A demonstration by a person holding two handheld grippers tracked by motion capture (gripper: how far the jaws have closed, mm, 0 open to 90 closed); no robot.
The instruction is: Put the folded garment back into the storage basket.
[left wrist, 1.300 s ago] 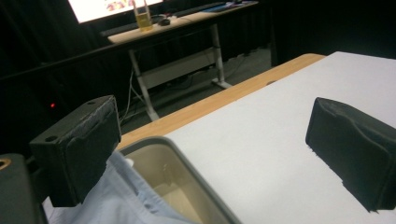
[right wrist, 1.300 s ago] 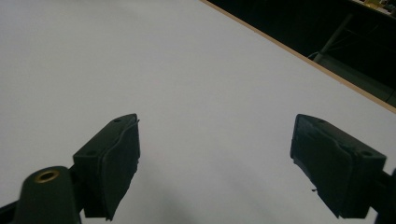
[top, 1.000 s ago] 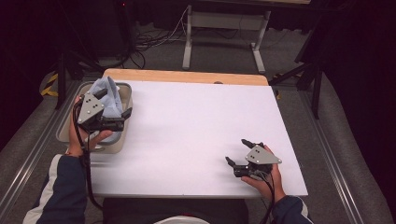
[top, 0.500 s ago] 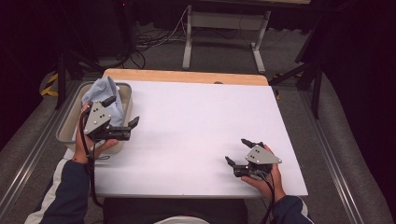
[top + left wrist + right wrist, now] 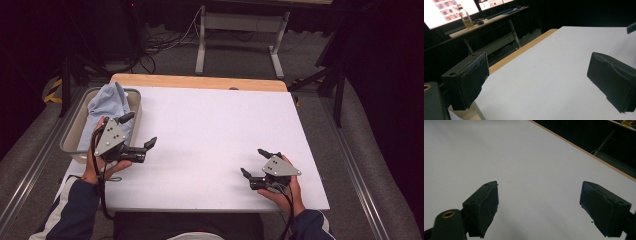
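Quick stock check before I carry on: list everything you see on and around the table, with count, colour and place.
cloth: one, light blue, bunched in the bin at the table's left edge
bin: one, grey, at the table's left edge
table: one, white top with a wooden strip along the far edge
bottle: one, clear with yellowish liquid, on a desk beyond the table
screens: two lit, behind that desk
metal stand: one, pale grey, on the floor beyond the table
left gripper: one, black with grey plate, open, nothing between the jaws, beside the bin
right gripper: one, black with grey plate, open, nothing held, near the table's front right
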